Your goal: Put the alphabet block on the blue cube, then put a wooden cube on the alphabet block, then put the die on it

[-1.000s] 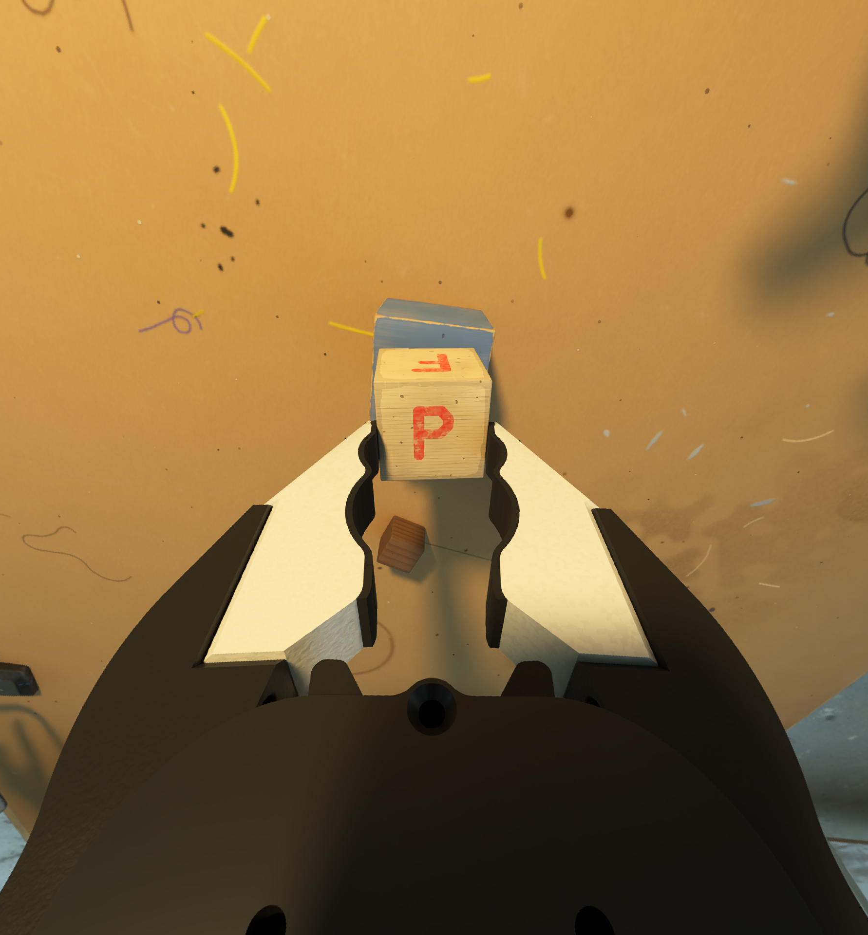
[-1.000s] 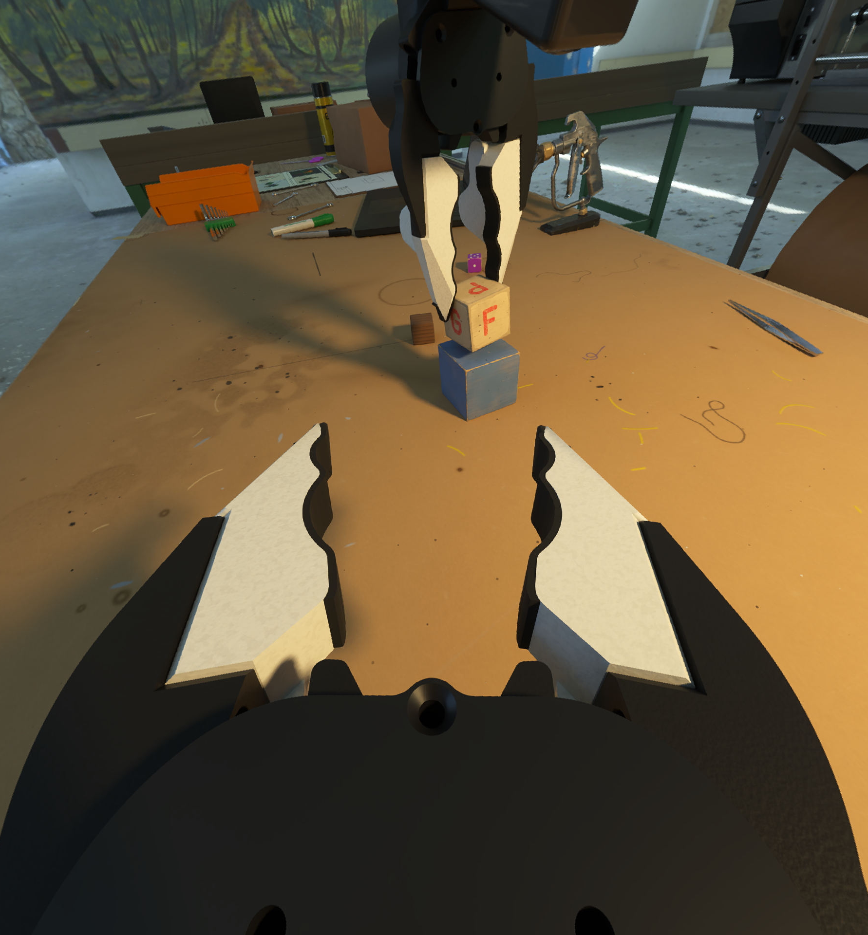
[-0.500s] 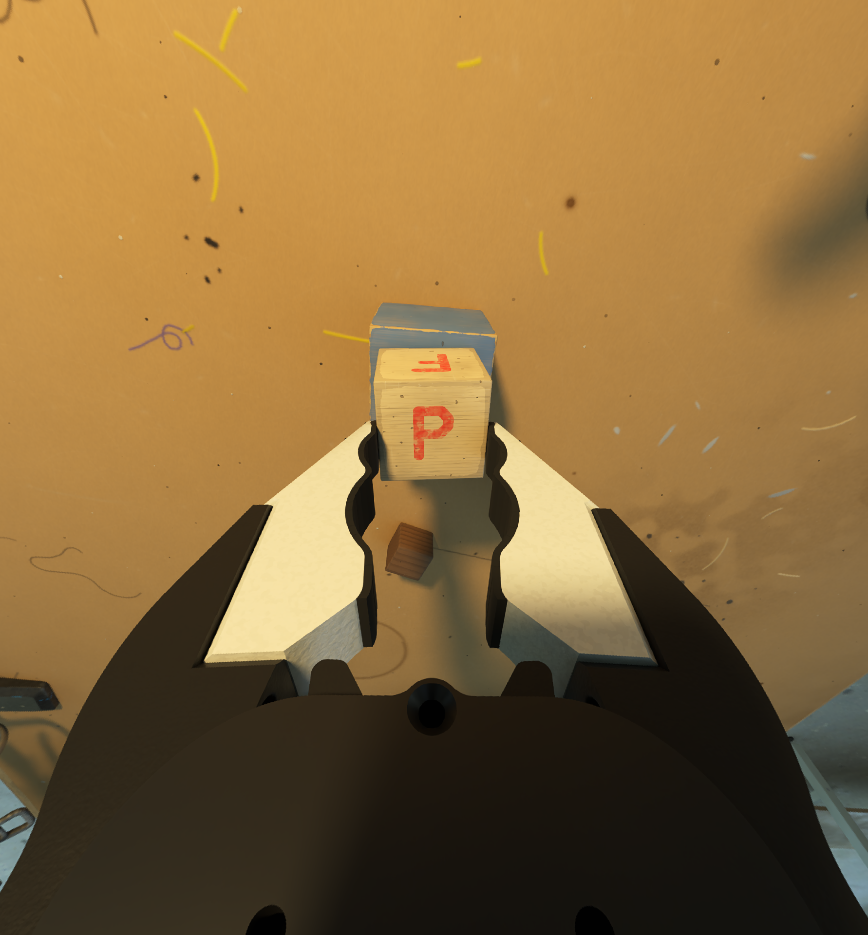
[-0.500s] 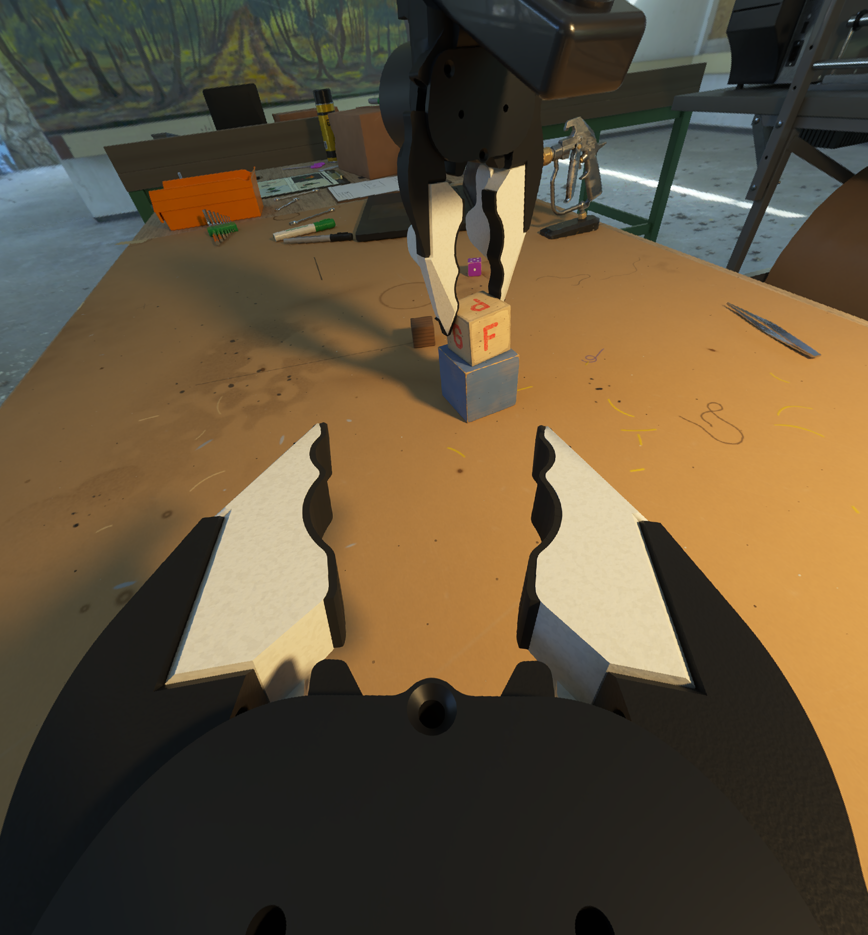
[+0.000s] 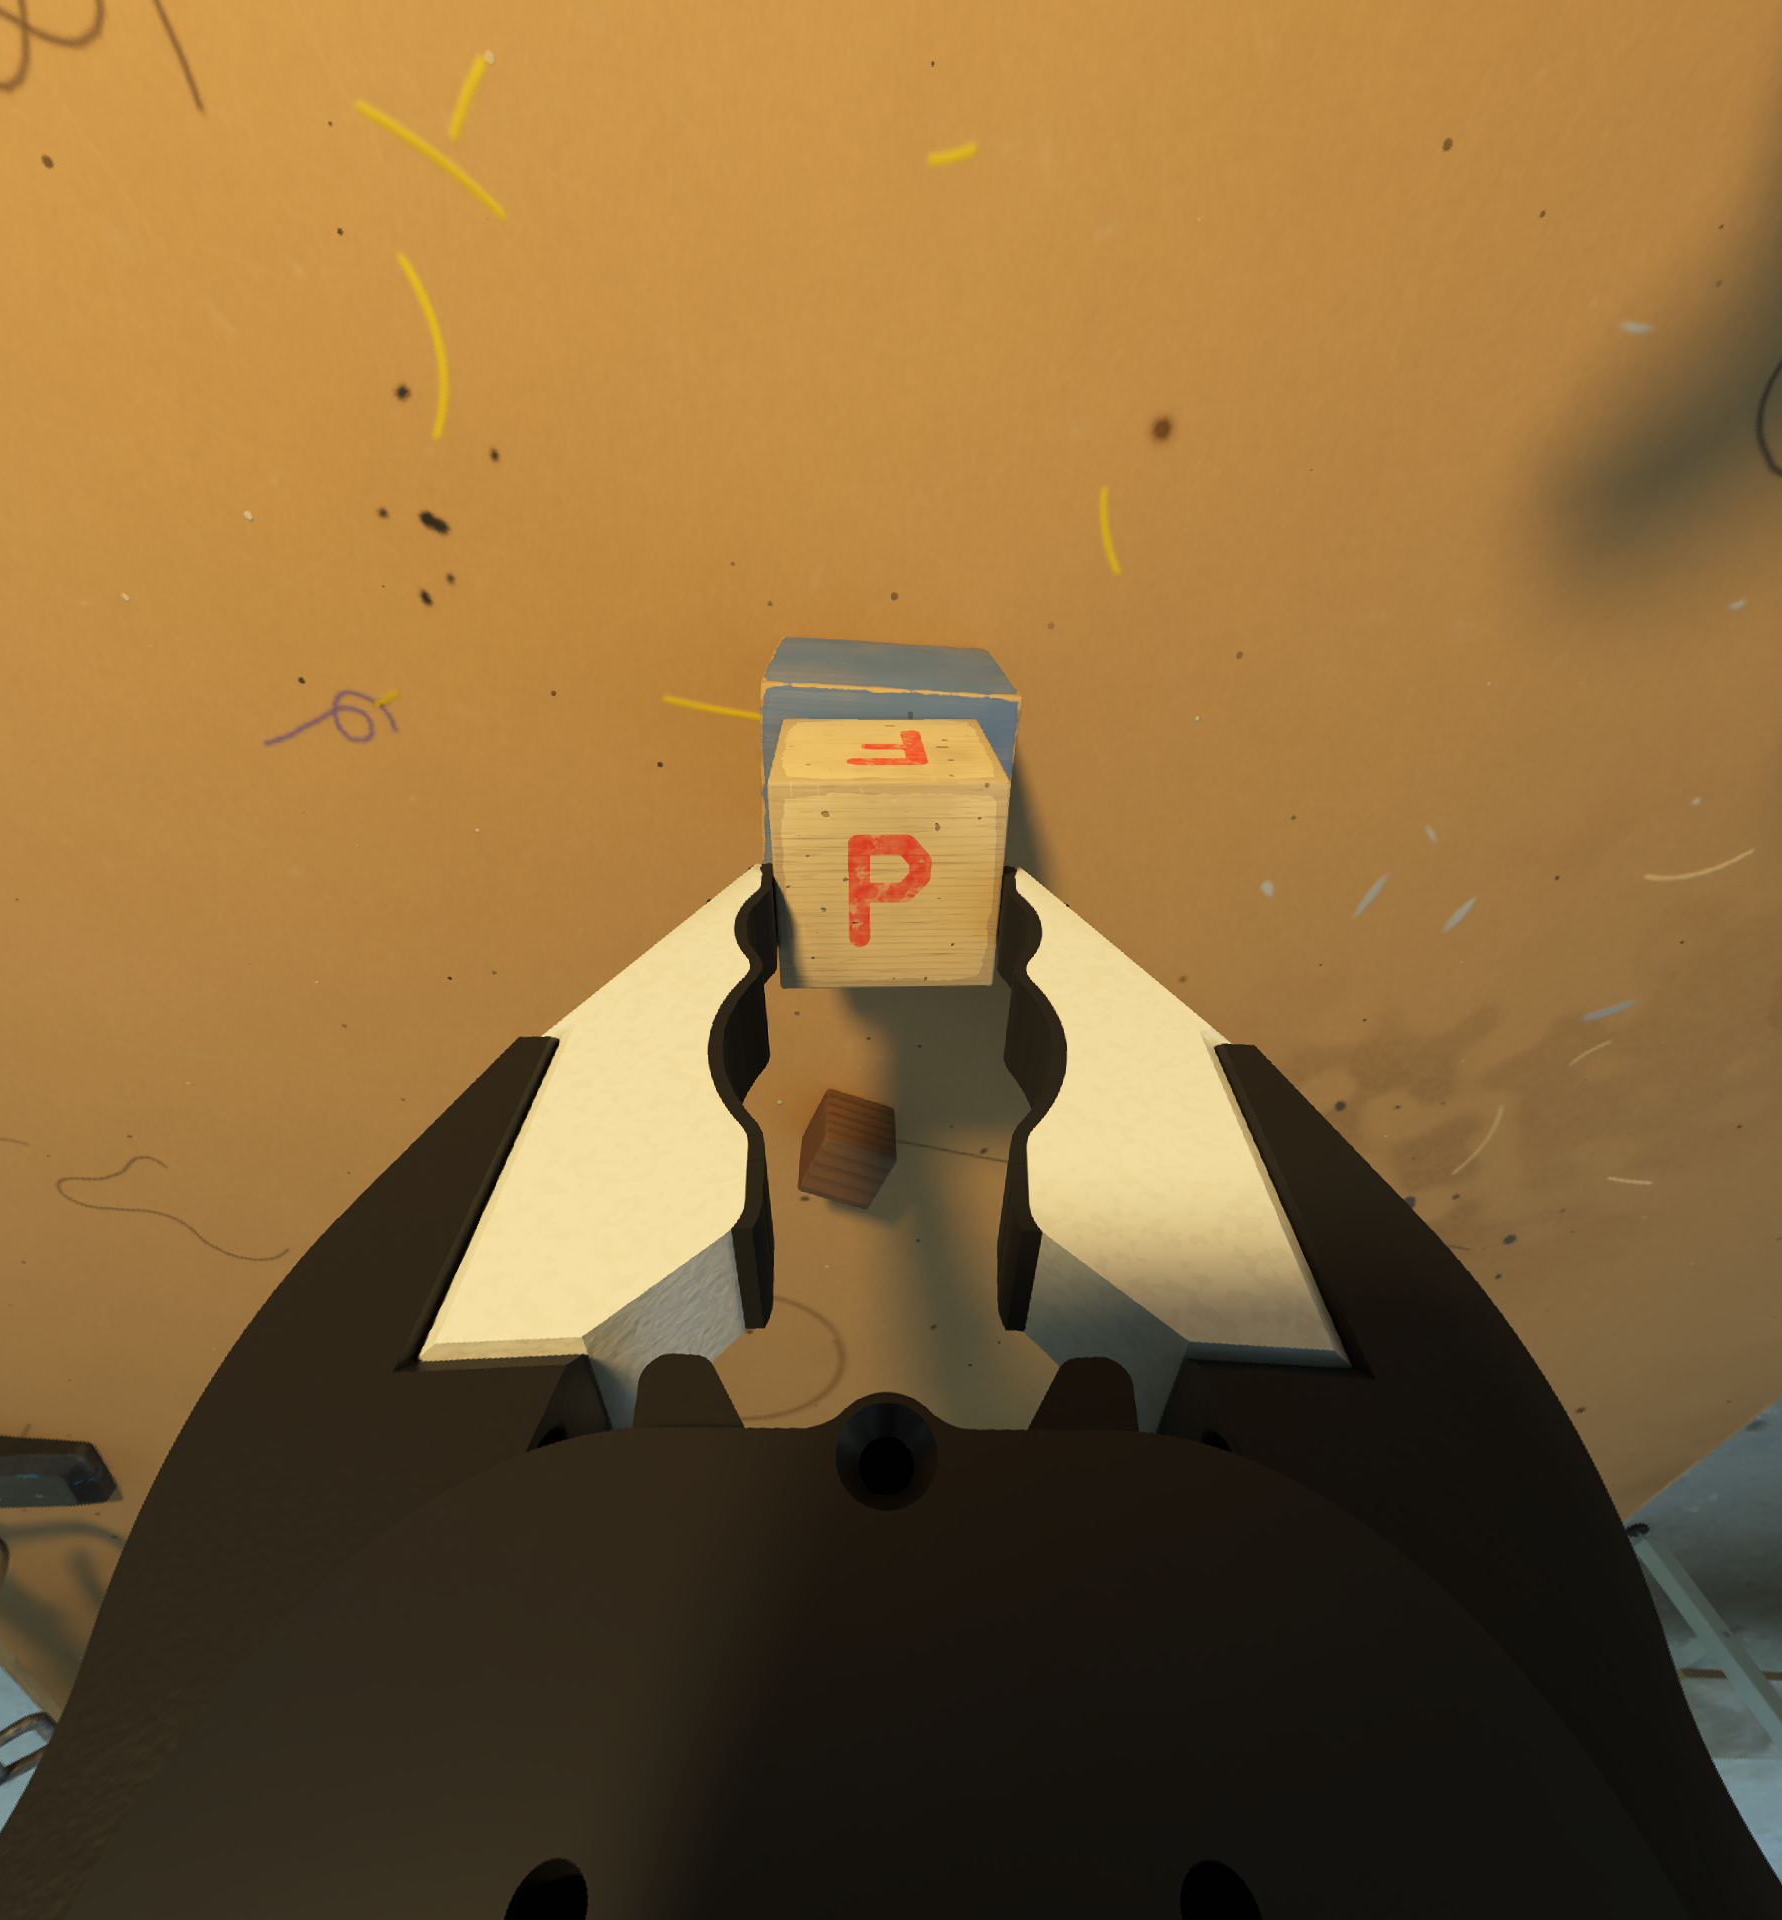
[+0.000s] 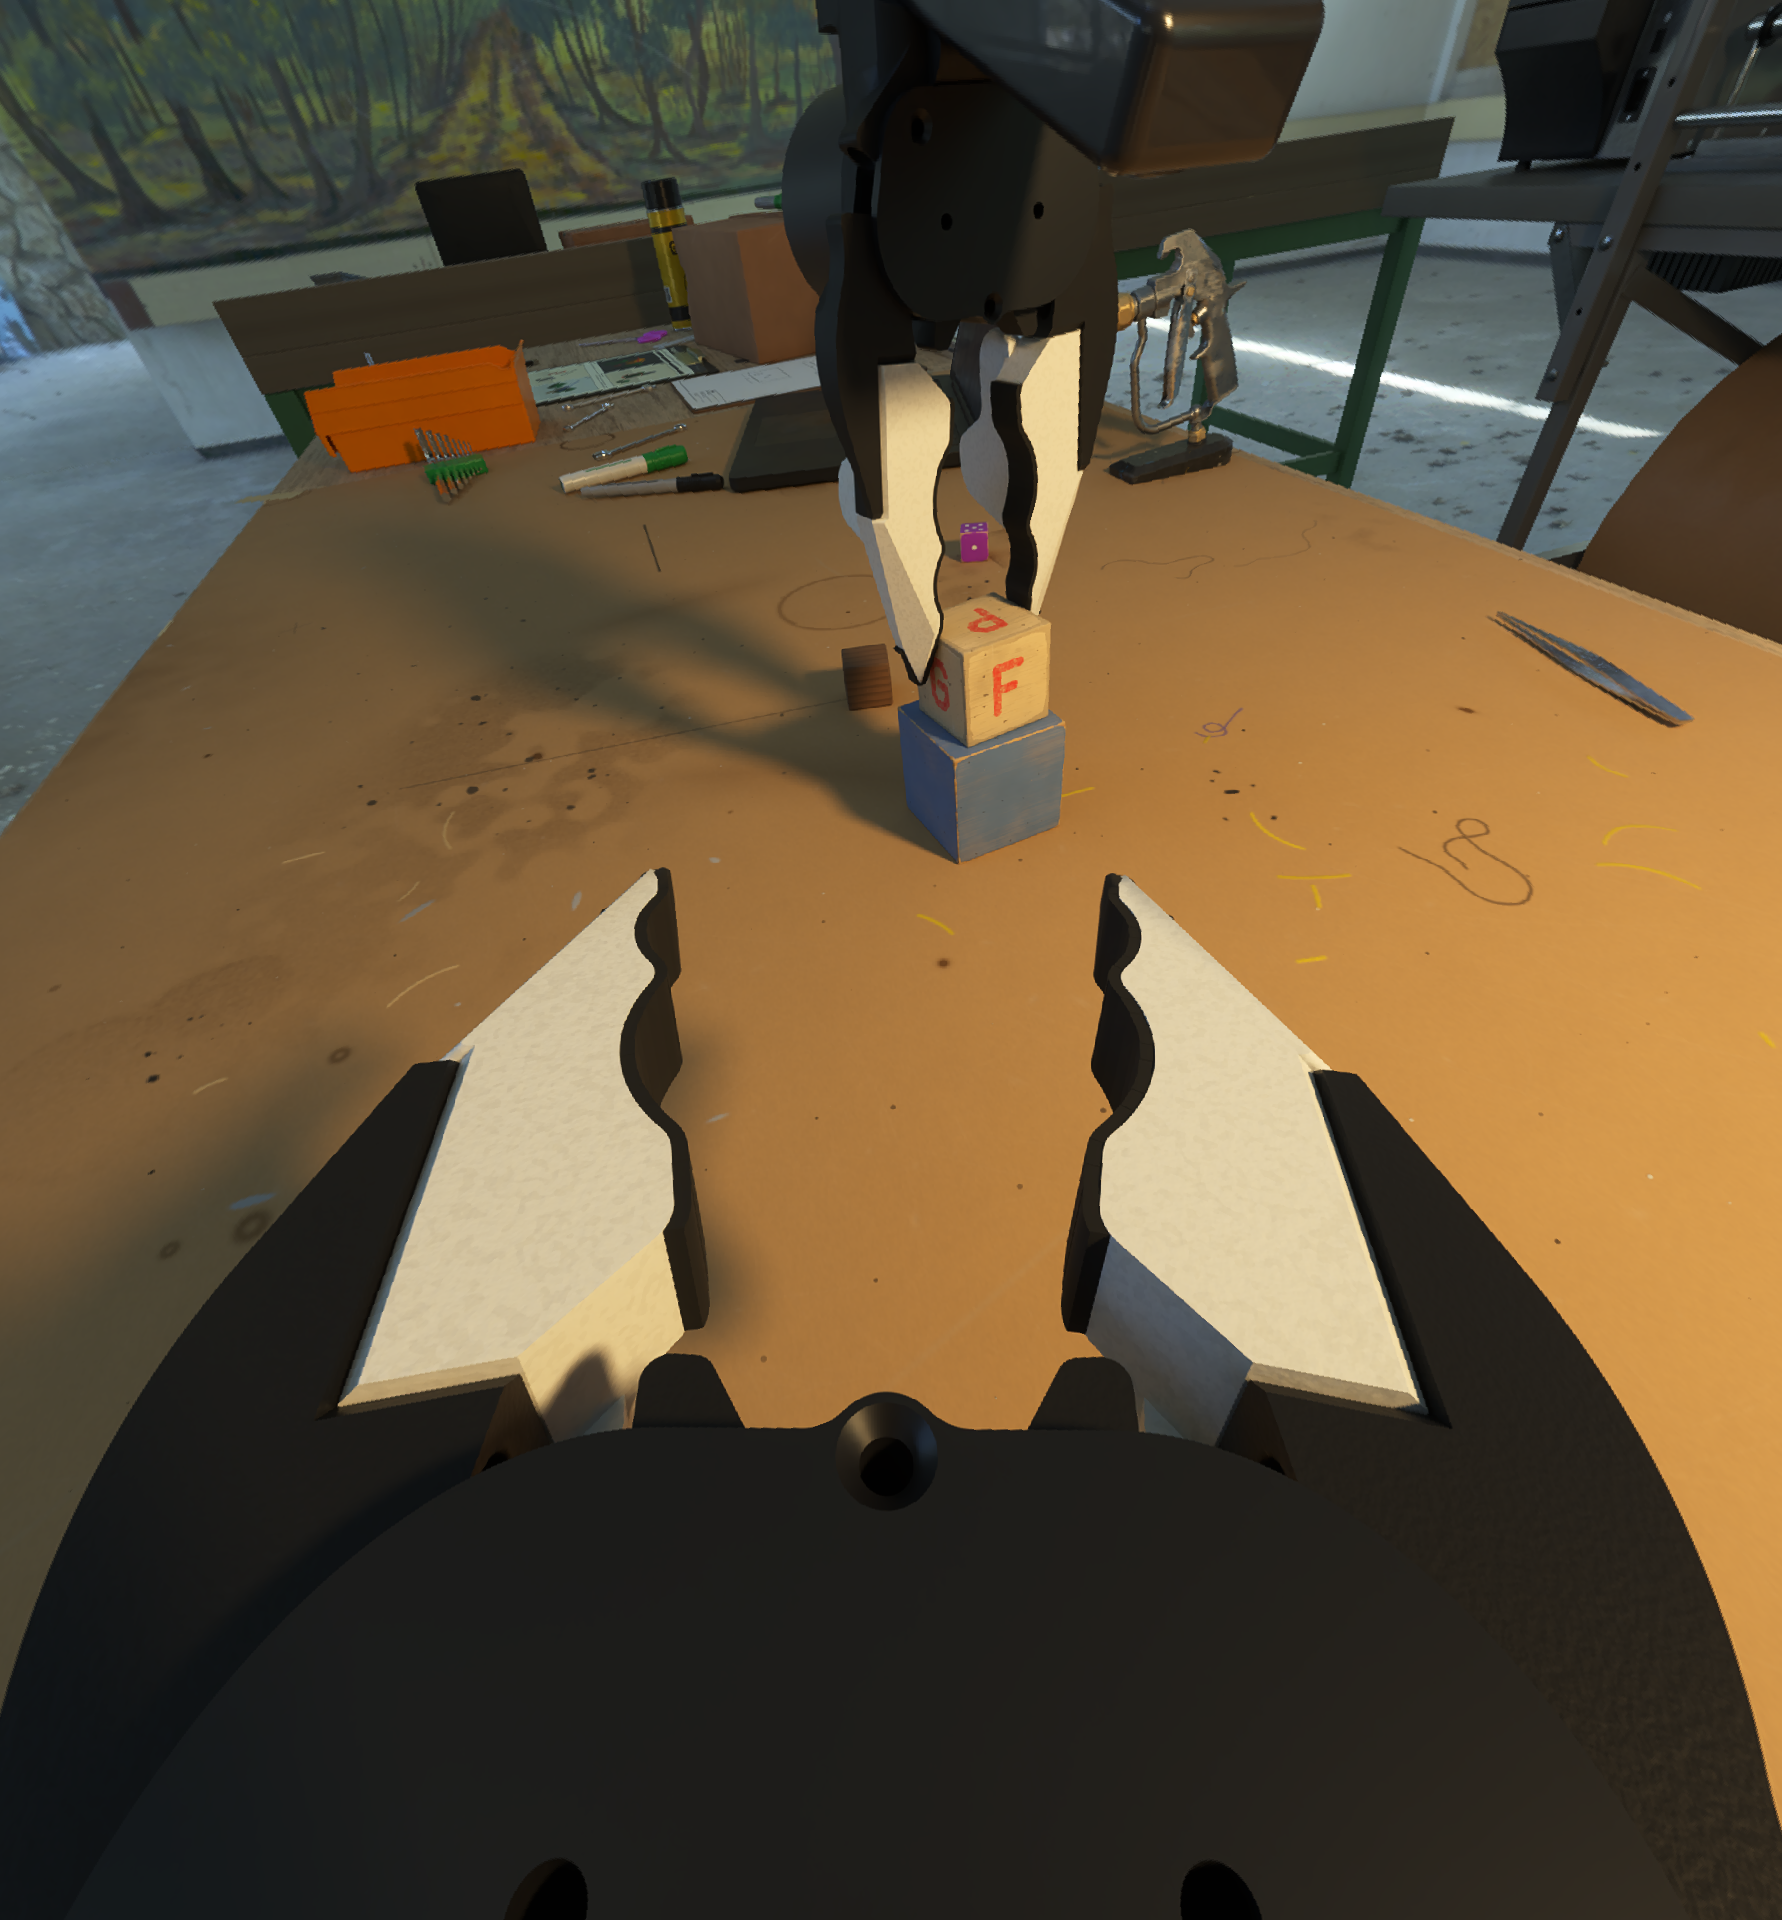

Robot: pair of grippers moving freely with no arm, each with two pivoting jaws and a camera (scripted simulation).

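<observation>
Left hand-held gripper (image 5: 887,883) clenched on pale wooden alphabet block w/ red letters (image 5: 887,894), frame centre; block sits on worn blue-painted cube (image 6: 982,781) on brown worktop (image 6: 1386,1039). Small dark wooden cube (image 6: 866,676) just left of stack, apart. Tiny purple die (image 6: 973,541) farther back. Right hand-held gripper (image 6: 887,935) released, empty, low in frame, well short of stack.

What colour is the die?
Purple with pale pips; the die shows only in the right wrist view.
</observation>
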